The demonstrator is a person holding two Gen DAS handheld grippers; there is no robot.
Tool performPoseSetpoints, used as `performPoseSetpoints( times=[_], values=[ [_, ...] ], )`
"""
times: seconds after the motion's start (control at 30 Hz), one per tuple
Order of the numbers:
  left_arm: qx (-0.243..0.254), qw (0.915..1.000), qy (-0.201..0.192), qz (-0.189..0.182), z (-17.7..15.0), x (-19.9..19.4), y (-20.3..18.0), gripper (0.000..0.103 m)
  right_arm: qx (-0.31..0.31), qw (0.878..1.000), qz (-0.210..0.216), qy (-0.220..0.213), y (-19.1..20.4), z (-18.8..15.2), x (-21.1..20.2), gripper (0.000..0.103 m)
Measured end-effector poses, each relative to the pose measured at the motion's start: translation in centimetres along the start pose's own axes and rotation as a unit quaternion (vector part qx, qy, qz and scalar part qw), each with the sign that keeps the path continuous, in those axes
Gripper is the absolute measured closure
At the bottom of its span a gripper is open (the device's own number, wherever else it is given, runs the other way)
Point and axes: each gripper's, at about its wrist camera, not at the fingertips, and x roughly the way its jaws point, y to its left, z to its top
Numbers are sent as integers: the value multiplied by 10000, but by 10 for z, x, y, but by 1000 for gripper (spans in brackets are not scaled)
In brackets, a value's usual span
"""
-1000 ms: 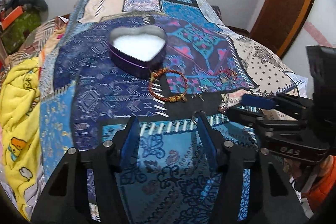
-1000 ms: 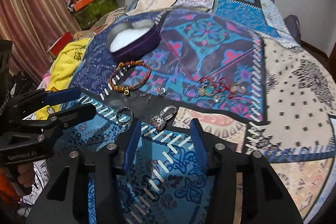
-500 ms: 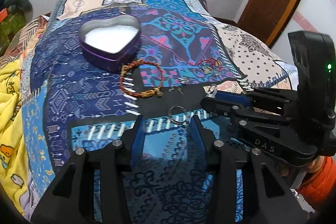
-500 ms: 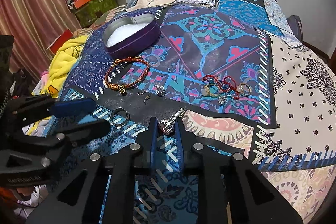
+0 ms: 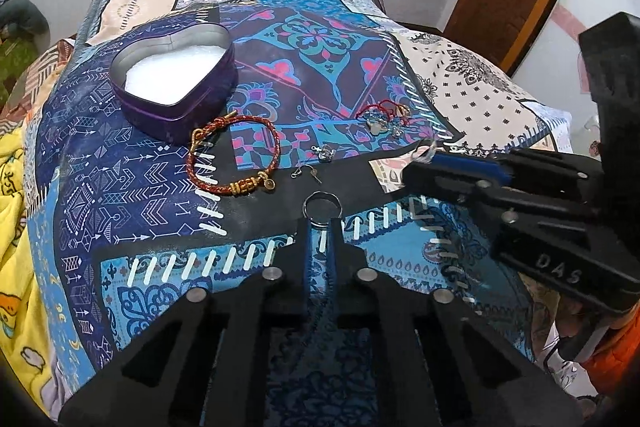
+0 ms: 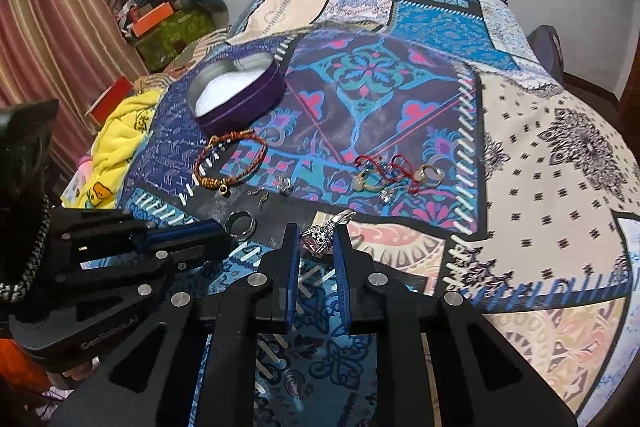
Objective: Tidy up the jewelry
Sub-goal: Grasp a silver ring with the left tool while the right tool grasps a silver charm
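- Far left: our heart-shaped tin (image 5: 172, 75) sits lid off with a white pad inside, nothing in it yet. It lies up and left of both claws, well apart from them.
- Braided bracelet (image 5: 234, 157) lies flat just in front of the tin, on the quilt (image 5: 120, 187), between tin and claws.
- Left gripper (image 5: 321, 223) is clenched on the plain ring (image 5: 322, 207). Only the near rim is pinched at the fingertips; most of the hoop sticks out ahead, toward the tin.
- Hook earring (image 5: 306, 173) and small charm (image 5: 325, 153) lie loose just beyond that ring, on the straight line to the tin.
- Right gripper (image 6: 316, 239) is clenched on the stone ring (image 6: 322, 233). Stone end sits between the pads, band pokes out up and right.
- Right of that: red-thread cluster with rings (image 6: 394, 175) lies near, untouched.
- Key relation, our read: the left gripper is the nearer one to the tin, the right has to cross over the left's lane. So we'd take the left in first, lifting clear of the earring and bracelet.
- Risk as we judge it: the plain ring is held by its edge only, so it could pivot out on a fast swing.
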Motion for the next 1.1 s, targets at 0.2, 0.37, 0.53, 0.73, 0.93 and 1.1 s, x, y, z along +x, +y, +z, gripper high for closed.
performPoseSetpoints(
  times=[0.2, 0.37, 0.53, 0.73, 0.93, 1.1],
  values=[
    [26, 9999, 38, 160, -1, -2, -2, 96, 29, 9999, -22, -111, 0, 2, -7, 88],
    [73, 9999, 46, 116, 4, 0, -5, 67, 97, 9999, 17, -115, -2, 1, -10, 88],
    [180, 9995, -31, 273, 10, 9, -11, 63, 114, 9999, -5, -130, -4, 1, -11, 88],
    [266, 9986, -114, 437, 12, 14, -13, 82, 150, 9997, -44, -175, -7, 1, -15, 88],
    [172, 9988, -213, 409, 13, 3, -11, 82, 138, 9996, -18, -251, -5, 6, -18, 88],
    [101, 9980, -428, 457, 17, -15, -5, 82, 75, 9992, 28, -381, 3, 16, -21, 88]
  ],
)
